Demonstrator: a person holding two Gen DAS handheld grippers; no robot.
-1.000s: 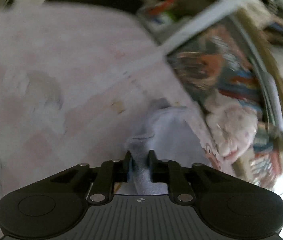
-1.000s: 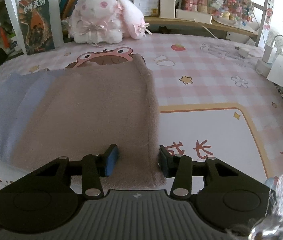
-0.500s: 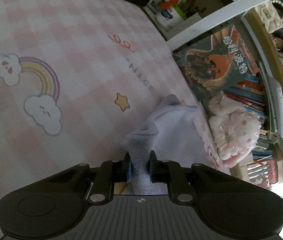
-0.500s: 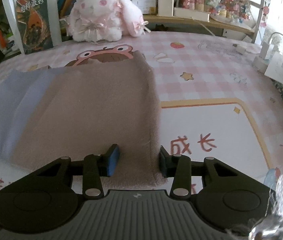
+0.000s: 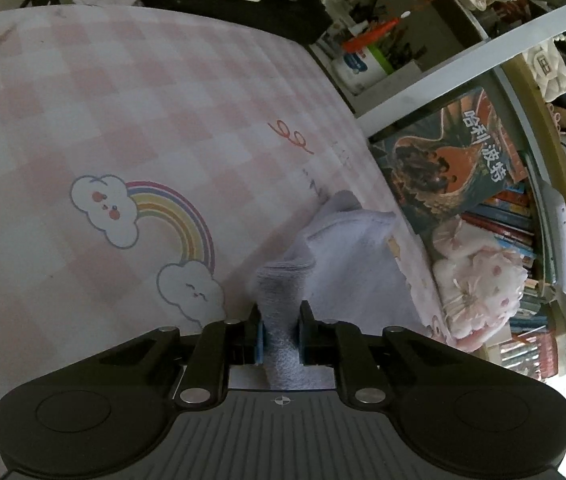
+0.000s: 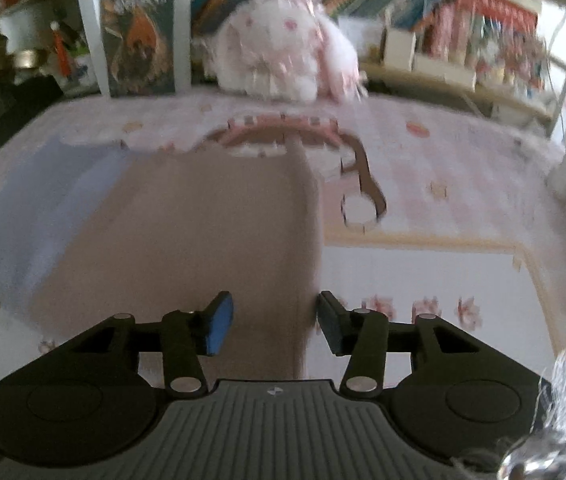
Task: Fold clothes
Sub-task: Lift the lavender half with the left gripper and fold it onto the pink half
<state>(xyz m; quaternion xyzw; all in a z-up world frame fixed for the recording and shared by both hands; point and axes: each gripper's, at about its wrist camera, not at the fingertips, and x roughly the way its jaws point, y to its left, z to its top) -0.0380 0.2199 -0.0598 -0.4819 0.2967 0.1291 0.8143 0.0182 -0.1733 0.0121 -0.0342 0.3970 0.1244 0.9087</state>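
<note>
**Left fingers pinch the lavender cloth, right fingers gape over the brown one**

Fingers of my left gripper (image 5: 281, 330) are pressed together on a bunched corner of the lavender cloth (image 5: 347, 264). From the pinch the cloth runs away from me toward one o'clock, rumpled and humped, with its far corner flopped over near the edge of the tabletop (image 5: 123, 120). That tabletop wears a pink checked cover, and a rainbow with two clouds (image 5: 151, 236) sits at about ten o'clock from my grip. Past the cloth, at two o'clock, a pink plush toy (image 5: 479, 280) leans against a row of books, with a large dark-covered book (image 5: 455, 160) above it.

On my other side, the right gripper (image 6: 275, 322) has its fingers apart and widening a little; they press on nothing. Between and beyond them lies the brown cloth (image 6: 211, 240), flat on the tabletop, its long axis running from six o'clock straight up to twelve, its right edge a straight line passing just inside my right finger. The lavender cloth shows again here as a strip along the brown one's left side, from nine toward eleven o'clock. This view is smeared with motion blur, so the cartoon print beyond the brown cloth's far end is unclear. The plush toy sits at twelve o'clock at the shelf.
</note>
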